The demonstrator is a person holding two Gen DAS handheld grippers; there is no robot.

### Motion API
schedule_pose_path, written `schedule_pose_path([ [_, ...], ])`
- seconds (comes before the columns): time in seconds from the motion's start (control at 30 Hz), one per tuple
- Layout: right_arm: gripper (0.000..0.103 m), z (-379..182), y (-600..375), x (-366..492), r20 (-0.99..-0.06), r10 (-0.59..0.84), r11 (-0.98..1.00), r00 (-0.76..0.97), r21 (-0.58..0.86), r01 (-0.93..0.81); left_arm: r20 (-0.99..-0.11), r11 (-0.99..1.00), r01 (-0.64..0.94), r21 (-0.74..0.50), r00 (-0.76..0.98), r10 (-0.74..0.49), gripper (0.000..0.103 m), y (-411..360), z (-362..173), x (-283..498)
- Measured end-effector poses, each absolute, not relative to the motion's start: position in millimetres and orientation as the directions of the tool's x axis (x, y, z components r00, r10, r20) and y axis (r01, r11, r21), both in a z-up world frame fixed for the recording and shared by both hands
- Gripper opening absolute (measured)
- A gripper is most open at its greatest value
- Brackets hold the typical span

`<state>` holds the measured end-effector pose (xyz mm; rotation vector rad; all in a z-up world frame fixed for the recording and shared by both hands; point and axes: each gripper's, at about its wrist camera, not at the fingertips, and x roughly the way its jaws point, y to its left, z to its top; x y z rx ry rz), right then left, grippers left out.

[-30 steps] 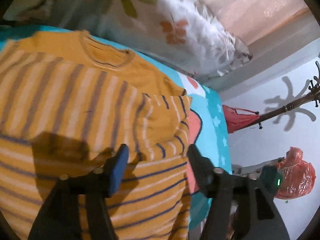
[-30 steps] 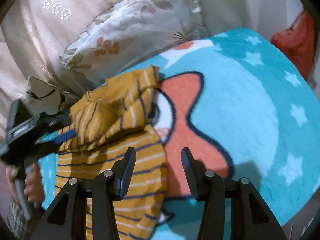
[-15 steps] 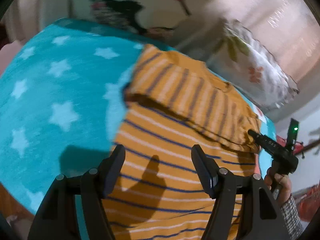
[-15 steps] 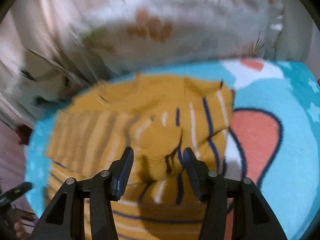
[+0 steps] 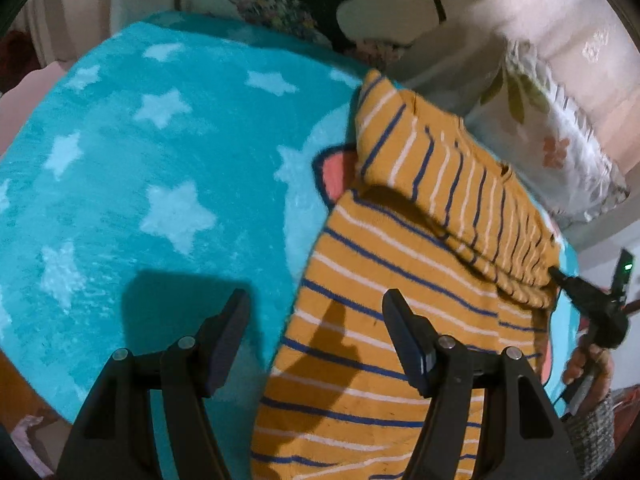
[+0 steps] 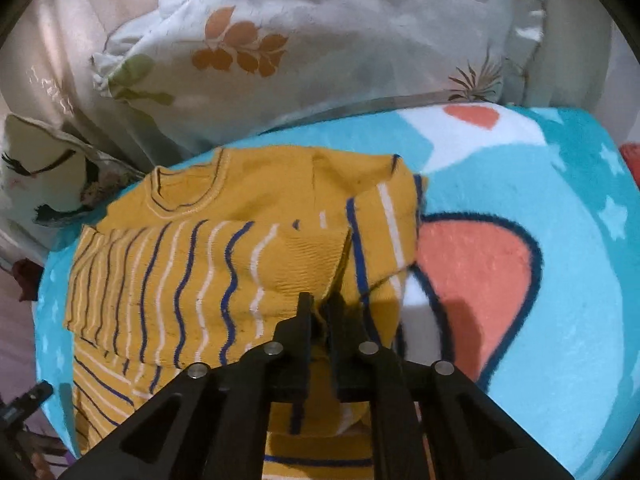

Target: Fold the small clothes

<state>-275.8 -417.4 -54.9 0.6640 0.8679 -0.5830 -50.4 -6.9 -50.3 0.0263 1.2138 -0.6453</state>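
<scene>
Striped shirt [image 6: 208, 264]: right tongs [image 6: 320, 312] pinch its folded sleeve; left tongs [image 5: 316, 312] gape above the hem, probably grasping next.

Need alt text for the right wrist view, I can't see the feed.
The right gripper is shut on a fold of the yellow striped shirt, which lies on a turquoise star blanket. A floral pillow sits behind the shirt.

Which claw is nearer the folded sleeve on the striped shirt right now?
Right. The right claw is shut on the folded sleeve. The left claw hangs open above the shirt's lower edge, short of the sleeve.
</scene>
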Motion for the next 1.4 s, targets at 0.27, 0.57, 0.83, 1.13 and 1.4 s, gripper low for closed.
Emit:
schedule_pose_path([
  [0.27,0.037,-46,-400,-334,-0.823,-0.244,0.592,0.513,0.293,0.751,-0.894,0.811,0.512,-0.285,0.164,-0.417,0.067,-19,-69,-45],
  [0.57,0.053,-78,-349,-356,-0.885,-0.155,0.581,0.439,0.278,0.765,-0.900,0.775,0.571,-0.270,0.136,-0.414,0.075,-42,-80,-48],
  [0.83,0.035,-93,-332,-400,-0.862,-0.027,0.512,0.507,0.423,0.747,-0.864,0.702,0.601,-0.382,0.037,-0.502,0.075,-35,-83,-62],
  [1.13,0.035,-122,-291,-446,-0.691,0.254,0.343,0.677,0.719,0.605,-0.776,0.631,0.511,-0.584,-0.123,-0.618,0.075,9,-93,-95],
  [1.4,0.042,-124,-270,-443,-0.655,0.337,0.310,0.676,0.755,0.578,-0.768,0.617,0.498,-0.609,-0.176,-0.616,0.075,27,-97,-135],
])
